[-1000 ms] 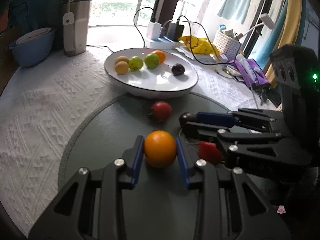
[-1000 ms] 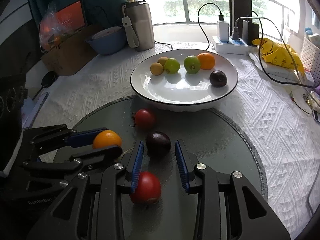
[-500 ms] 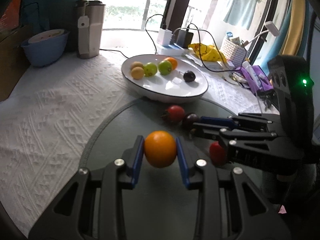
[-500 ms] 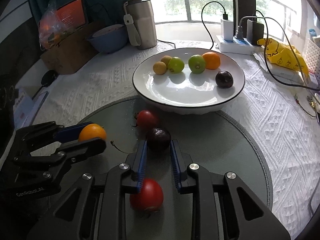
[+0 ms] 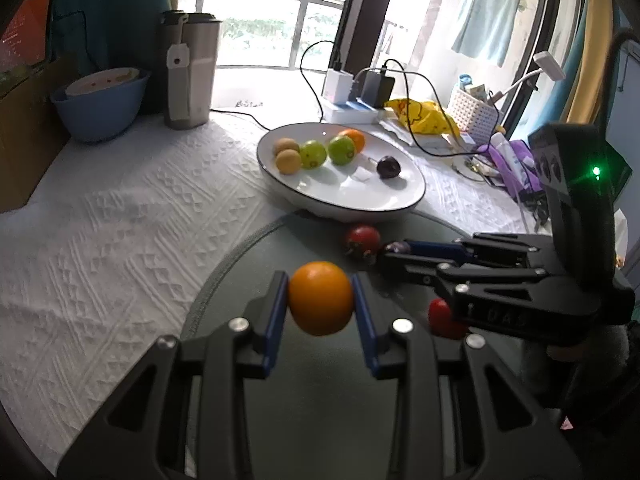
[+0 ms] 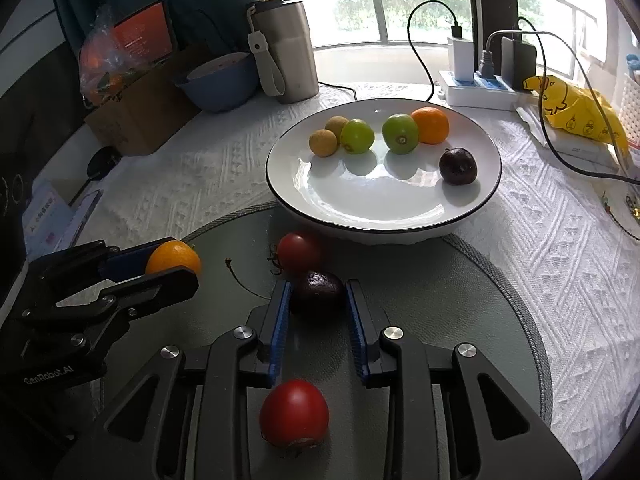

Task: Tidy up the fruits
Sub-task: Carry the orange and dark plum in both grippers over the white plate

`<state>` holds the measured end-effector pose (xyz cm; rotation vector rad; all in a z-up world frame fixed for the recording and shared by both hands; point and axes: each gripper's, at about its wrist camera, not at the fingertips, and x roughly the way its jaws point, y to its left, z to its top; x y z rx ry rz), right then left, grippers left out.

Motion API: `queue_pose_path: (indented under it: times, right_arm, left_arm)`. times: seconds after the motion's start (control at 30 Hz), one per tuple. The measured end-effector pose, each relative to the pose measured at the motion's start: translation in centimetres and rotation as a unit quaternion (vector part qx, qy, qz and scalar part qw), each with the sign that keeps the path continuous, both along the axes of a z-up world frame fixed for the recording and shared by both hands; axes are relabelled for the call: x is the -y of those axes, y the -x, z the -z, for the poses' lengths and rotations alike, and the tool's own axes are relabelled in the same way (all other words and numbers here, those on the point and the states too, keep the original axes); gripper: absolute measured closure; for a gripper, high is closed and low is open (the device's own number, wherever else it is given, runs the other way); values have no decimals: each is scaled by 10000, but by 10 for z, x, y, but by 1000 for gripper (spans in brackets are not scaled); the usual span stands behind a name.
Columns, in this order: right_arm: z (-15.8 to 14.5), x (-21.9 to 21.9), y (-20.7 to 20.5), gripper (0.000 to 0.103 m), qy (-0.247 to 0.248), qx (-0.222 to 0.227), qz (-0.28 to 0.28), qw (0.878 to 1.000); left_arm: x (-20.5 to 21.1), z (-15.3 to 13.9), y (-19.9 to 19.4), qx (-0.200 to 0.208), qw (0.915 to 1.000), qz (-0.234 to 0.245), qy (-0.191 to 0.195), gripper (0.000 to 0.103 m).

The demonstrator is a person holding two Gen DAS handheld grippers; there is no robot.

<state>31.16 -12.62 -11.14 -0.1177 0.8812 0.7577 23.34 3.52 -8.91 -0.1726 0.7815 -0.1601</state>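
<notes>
Closest to me, a red tomato [image 6: 294, 414] lies on the round grey mat [image 6: 460, 320], down between the arms of my right tongs [image 6: 318, 308]. Those tongs are pulled in narrow, and their blue pads [image 6: 280, 320] press both sides of a dark purple fruit [image 6: 317, 289]. I cannot tell if that fruit is lifted or sits on the mat. My left tongs [image 5: 320, 300] are pulled in too, and they hold an orange [image 5: 321, 297] tight between their blue pads. The orange hangs up in the air over the mat. Just past the purple fruit, a second red tomato [image 6: 298, 253] sits on the mat, near the edge of the big white plate [image 6: 380, 216]. The plate stands partly on the mat and partly on the white bumpy cloth [image 6: 200, 168]. On the plate I see two small tan fruits [image 6: 323, 143], two green fruits [image 6: 357, 136], one more orange fruit [image 6: 431, 125] and another dark purple fruit [image 6: 458, 166] a little apart from them. Farther back stand a blue bowl [image 6: 220, 84], a shiny metal cup [image 6: 286, 52] and a white power strip [image 6: 476, 90] with plugs in it. A yellow bag [image 6: 576, 110] lies far off to the right.
</notes>
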Motion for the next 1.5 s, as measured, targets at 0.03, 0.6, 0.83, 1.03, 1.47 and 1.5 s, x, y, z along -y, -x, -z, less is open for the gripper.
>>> queue_pose_path:
  times: [0.03, 0.6, 0.83, 1.03, 1.47, 1.5]
  right_arm:
    - [-1, 0, 1, 74, -11, 22, 0, 10000]
    - [-35, 31, 30, 74, -227, 388, 248, 9987]
    - [-53, 46, 29, 74, -367, 556, 413, 9969]
    - [-62, 53, 19, 74, -416, 650, 515, 9957]
    - [-62, 53, -21, 74, -431, 597, 597, 9955]
    - [-61, 52, -23, 74, -429, 584, 597, 9956]
  left_arm:
    - [1, -1, 1, 14, 10000, 1, -9, 69]
    - [22, -30, 20, 325, 9994, 97, -116, 69]
    - [26, -45, 16, 488, 9984, 150, -227, 69]
    - [30, -54, 3, 567, 9977, 210, -298, 69]
    - [30, -51, -42, 536, 9972, 303, -414, 69]
    - [29, -49, -45, 527, 9973, 310, -415, 69]
